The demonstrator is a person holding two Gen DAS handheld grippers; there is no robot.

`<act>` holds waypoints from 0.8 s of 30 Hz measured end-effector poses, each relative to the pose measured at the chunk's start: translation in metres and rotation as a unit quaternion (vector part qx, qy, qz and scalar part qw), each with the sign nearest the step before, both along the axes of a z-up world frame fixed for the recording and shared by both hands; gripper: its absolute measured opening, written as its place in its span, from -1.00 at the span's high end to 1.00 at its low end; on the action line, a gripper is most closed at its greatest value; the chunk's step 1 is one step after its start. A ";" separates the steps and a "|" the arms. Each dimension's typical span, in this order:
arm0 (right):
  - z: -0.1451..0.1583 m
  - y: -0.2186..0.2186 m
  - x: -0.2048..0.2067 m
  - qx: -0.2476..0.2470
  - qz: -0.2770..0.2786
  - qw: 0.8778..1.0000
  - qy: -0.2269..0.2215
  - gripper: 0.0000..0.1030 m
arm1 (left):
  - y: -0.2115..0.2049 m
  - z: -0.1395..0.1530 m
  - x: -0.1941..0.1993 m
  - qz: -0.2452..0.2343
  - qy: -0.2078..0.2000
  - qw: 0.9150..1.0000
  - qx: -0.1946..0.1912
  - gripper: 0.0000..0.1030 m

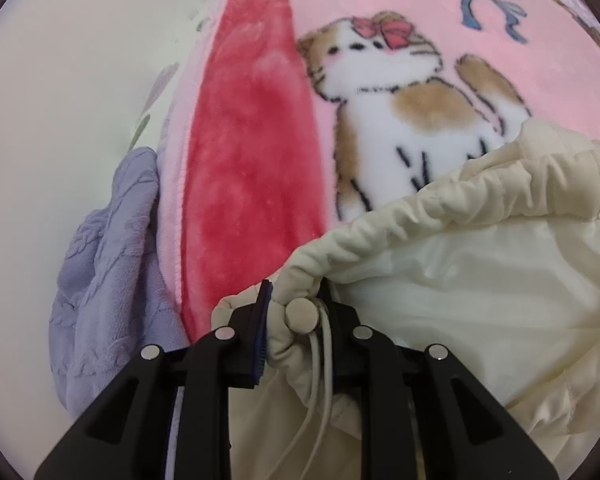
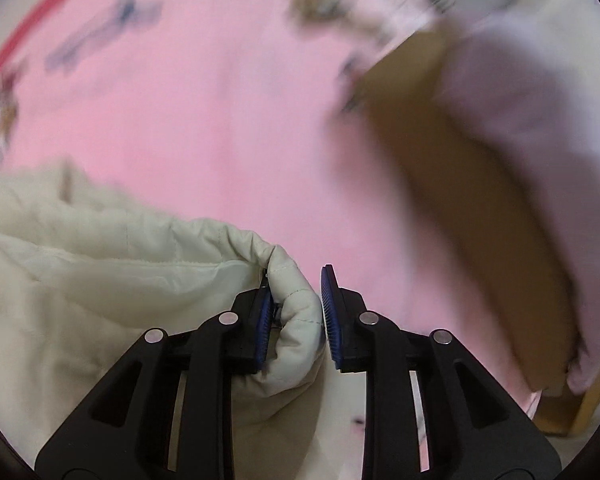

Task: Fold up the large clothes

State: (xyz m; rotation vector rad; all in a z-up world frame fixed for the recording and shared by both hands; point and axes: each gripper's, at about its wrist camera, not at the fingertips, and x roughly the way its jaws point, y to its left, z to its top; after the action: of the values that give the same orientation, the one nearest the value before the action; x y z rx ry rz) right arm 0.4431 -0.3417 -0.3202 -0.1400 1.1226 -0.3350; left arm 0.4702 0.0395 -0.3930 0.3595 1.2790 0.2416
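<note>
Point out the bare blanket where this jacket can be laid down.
Open pink blanket lies ahead of the right gripper, between the cream jacket and the brown board. The left side is crowded: the red strip and lavender cloth flank the left gripper.

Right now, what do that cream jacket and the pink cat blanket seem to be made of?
Cream jacket: probably padded synthetic; puffy stitched hem, smooth and slightly shiny lining. Pink cat blanket: looks like plush fleece, with a fuzzy matte nap and printed pattern.
</note>
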 end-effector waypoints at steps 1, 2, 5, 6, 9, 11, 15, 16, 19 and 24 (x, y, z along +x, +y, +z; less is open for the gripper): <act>0.019 0.002 -0.011 -0.002 -0.009 1.000 -0.029 0.23 | -0.001 0.002 -0.001 0.001 -0.003 1.000 -0.002 0.56; 0.032 0.004 -0.020 0.002 -0.009 0.999 -0.050 0.21 | 0.000 0.003 -0.001 0.001 -0.005 1.000 -0.005 0.56; 0.065 0.014 -0.044 -0.013 -0.005 0.996 -0.091 -0.40 | 0.001 0.007 -0.001 0.004 -0.007 1.000 -0.012 0.51; 0.073 0.020 -0.052 -0.035 -0.004 0.994 -0.102 -0.47 | 0.002 0.009 -0.001 0.005 -0.009 1.000 -0.009 0.42; 0.091 0.021 -0.068 -0.054 -0.004 0.989 -0.135 -0.48 | 0.007 0.015 -0.001 0.004 -0.015 1.000 -0.003 0.09; 0.099 0.019 -0.080 -0.031 -0.001 0.988 -0.150 -0.55 | 0.016 0.025 0.000 0.003 -0.026 1.000 -0.007 -0.23; 0.096 0.031 -0.088 0.157 0.098 0.976 -0.118 -0.44 | 0.039 0.050 0.001 0.008 -0.045 0.998 -0.049 -0.64; 0.092 0.041 -0.089 0.178 0.116 0.971 -0.107 -0.35 | 0.044 0.056 0.000 0.006 -0.046 0.997 -0.057 -0.66; 0.072 0.087 -0.088 0.196 0.171 0.963 -0.068 -0.04 | 0.044 0.078 -0.017 -0.022 -0.072 0.996 -0.052 -0.69; 0.085 0.161 -0.096 0.249 0.279 0.919 -0.128 -0.06 | 0.039 0.100 -0.038 -0.049 -0.096 0.992 -0.070 -0.69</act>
State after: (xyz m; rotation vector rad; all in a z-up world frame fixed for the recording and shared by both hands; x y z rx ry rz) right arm 0.3470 -0.1808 -0.2351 0.0382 0.8322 0.4355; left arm 0.4326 0.0780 -0.2934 0.2715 1.0792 0.0995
